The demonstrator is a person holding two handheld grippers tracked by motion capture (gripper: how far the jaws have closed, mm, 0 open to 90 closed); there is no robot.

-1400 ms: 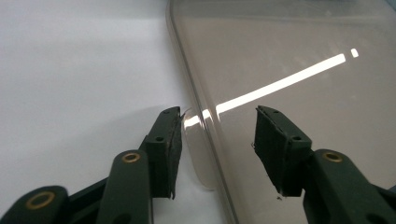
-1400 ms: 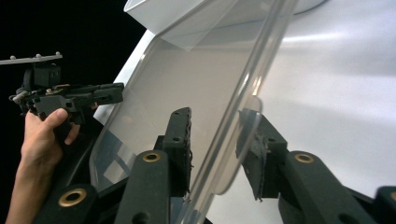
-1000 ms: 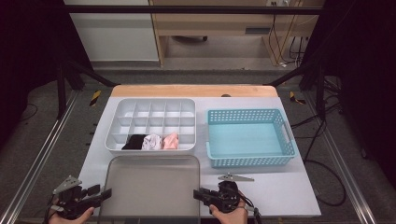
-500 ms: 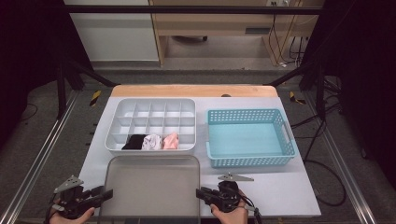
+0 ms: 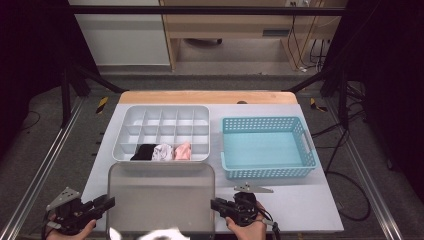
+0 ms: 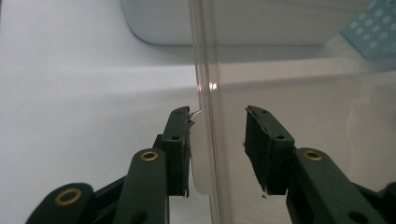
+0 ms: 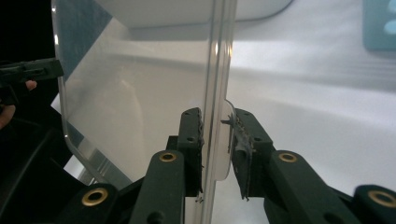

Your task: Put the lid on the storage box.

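Observation:
A clear plastic lid (image 5: 161, 195) lies flat at the front of the table, its near edge over the table's front. My left gripper (image 5: 107, 204) is at the lid's left edge. In the left gripper view it (image 6: 217, 140) is open, its jaws on either side of the lid's rim (image 6: 205, 84) with a wide gap on one side. My right gripper (image 5: 216, 205) is at the lid's right edge. In the right gripper view it (image 7: 218, 140) is shut on the lid (image 7: 140, 93), pinching the rim and a small tab. The left gripper (image 7: 32, 70) shows beyond the lid there.
A white compartment tray (image 5: 160, 112) stands behind the lid, with black (image 5: 145, 151), white (image 5: 162, 151) and pink (image 5: 183, 151) cloth items in its front row. A light blue basket (image 5: 267, 172) stands empty to its right. The table's front edge is close to both hands.
Both grippers stay at the lid's sides with hardly any shift. A white patch now shows under the lid's near edge.

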